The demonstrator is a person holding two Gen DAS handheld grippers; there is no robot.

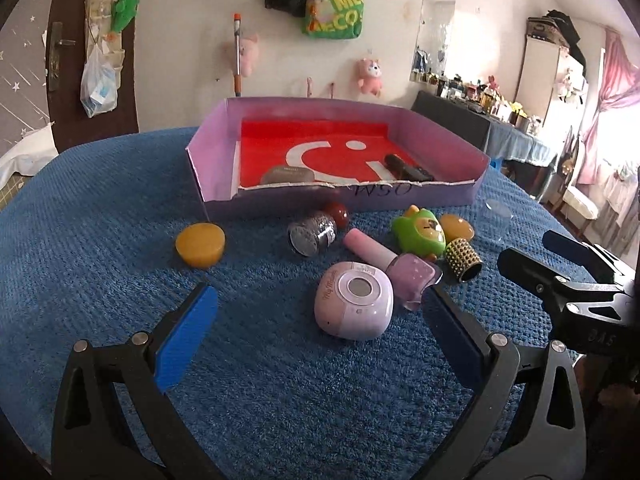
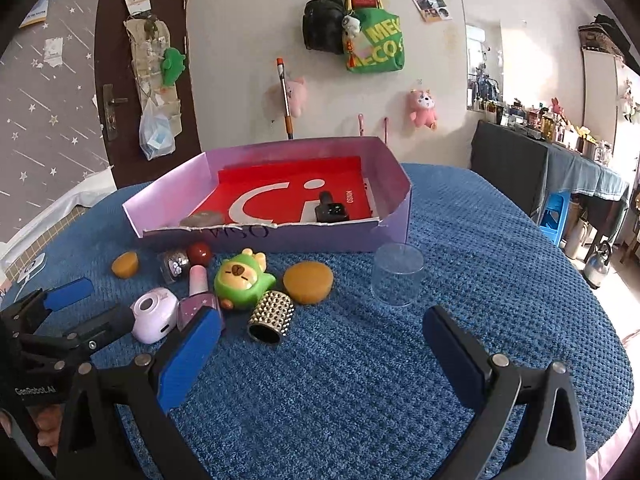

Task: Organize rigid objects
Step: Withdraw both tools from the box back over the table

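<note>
A purple cardboard tray (image 1: 224, 148) (image 2: 396, 216) with a red lining holds a grey stone (image 1: 287, 175) and a black item (image 1: 406, 168). In front of it on the blue cloth lie a lilac round device (image 1: 354, 306) (image 2: 155, 314), a pink nail-polish bottle (image 1: 390, 266), a green toy (image 1: 418, 234) (image 2: 244, 284), a studded cylinder (image 1: 464, 260) (image 2: 272, 317), orange discs (image 1: 200, 244) (image 2: 308, 282), a glittery jar (image 1: 312, 233) and a red ball (image 1: 338, 213). My left gripper (image 1: 320, 312) is open around the lilac device. My right gripper (image 2: 320, 332) is open and empty.
A clear plastic cup (image 2: 397, 274) stands right of the objects. The right gripper shows at the right edge of the left wrist view (image 1: 568, 268). A dark side table (image 2: 520, 168) with bottles and a blue stool (image 2: 554, 216) stand to the right.
</note>
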